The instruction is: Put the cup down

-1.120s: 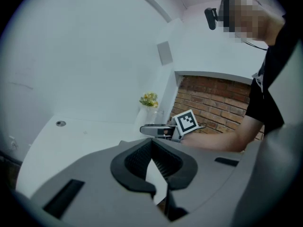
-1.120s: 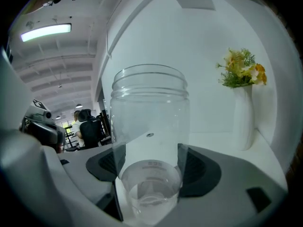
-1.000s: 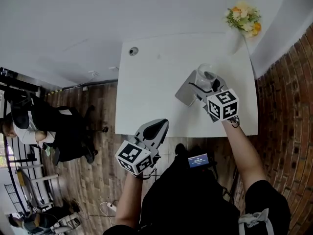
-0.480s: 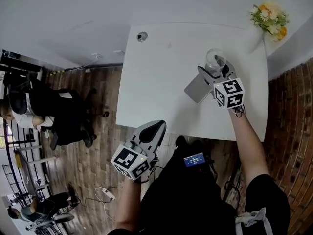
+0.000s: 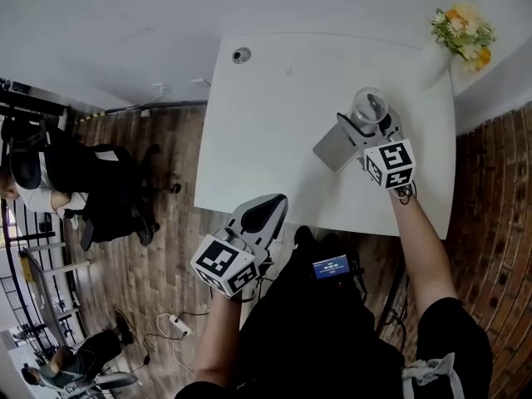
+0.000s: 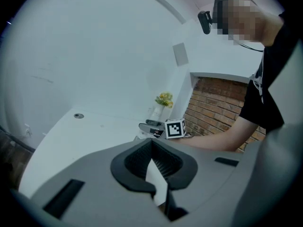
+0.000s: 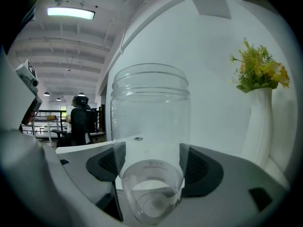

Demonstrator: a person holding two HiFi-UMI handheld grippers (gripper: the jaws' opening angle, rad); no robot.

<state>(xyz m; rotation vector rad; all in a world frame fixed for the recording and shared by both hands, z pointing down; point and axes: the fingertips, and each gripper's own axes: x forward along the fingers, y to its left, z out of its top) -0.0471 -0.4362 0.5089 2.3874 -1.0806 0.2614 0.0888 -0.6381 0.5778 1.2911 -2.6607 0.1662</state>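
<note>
A clear glass cup (image 5: 370, 106) stands upright between the jaws of my right gripper (image 5: 359, 123), over the right part of the white table (image 5: 274, 131). In the right gripper view the dark pads (image 7: 201, 171) press on both sides of the cup (image 7: 150, 126) near its base. Whether the base touches the table I cannot tell. My left gripper (image 5: 270, 208) is shut and empty, and hangs just off the table's near edge. In the left gripper view its jaws (image 6: 152, 162) meet, with the right gripper (image 6: 163, 128) beyond them.
A white vase of yellow flowers (image 5: 461, 32) stands at the table's far right corner, close behind the cup (image 7: 259, 72). A round cable hole (image 5: 241, 55) sits at the far left corner. Brick wall runs on the right. A seated person (image 5: 50, 181) is at the left.
The head view has shifted a little. My right gripper keeps its hold on the cup at about the same place over the table. The left gripper stays shut by the near edge.
</note>
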